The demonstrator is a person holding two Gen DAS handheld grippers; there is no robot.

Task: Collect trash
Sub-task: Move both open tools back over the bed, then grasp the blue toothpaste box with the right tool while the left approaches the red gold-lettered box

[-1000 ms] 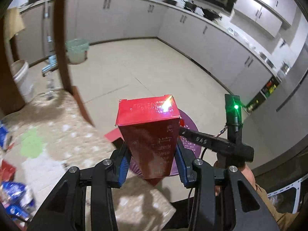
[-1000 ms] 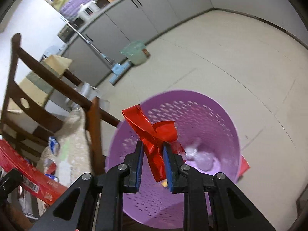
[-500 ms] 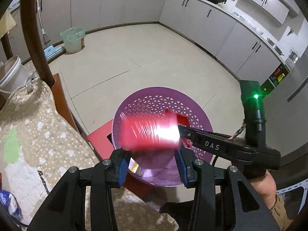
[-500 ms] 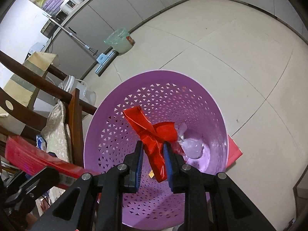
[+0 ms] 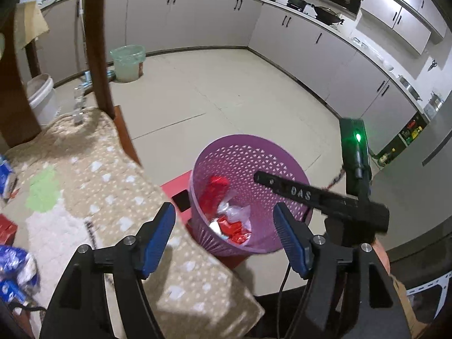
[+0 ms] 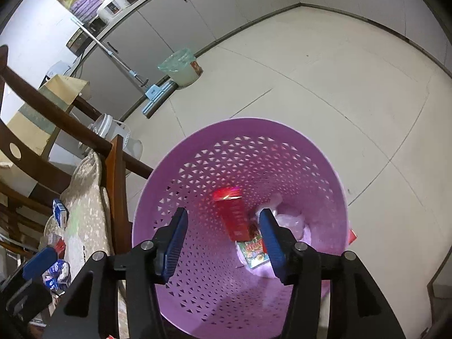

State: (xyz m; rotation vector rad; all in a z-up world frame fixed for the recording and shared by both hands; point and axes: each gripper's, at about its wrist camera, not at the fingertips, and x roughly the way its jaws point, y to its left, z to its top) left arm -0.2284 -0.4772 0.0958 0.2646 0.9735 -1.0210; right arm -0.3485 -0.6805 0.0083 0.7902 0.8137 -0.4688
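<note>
A purple perforated basket (image 5: pixel 248 152) stands on the floor beside the chair. A red box (image 5: pixel 216 195) leans inside it, among red wrappers (image 5: pixel 233 227) and clear plastic (image 5: pixel 234 212). My left gripper (image 5: pixel 223 209) hangs above the basket's near rim with its jaws opening and nothing between them. My right gripper (image 6: pixel 223 213) hovers over the basket (image 6: pixel 197 141), its jaws also opening and bare. Below it I see the red box (image 6: pixel 234 217), a colourful wrapper (image 6: pixel 254 254) and clear plastic (image 6: pixel 288 220). One of the right gripper's fingers (image 5: pixel 282 186) crosses the left wrist view.
A wooden chair with a spotted beige cushion (image 5: pixel 99 175) stands left of the basket; blue packets (image 5: pixel 14 265) lie on it. A red mat (image 5: pixel 175 186) lies under the basket. A green bin (image 5: pixel 128 62), a white bucket (image 5: pixel 42 96) and a mop (image 6: pixel 113 53) stand by the cabinets.
The left gripper let go of the red box, which now lies in the basket. The right gripper let go of the red wrapper. Both pairs of jaws stand wider.
</note>
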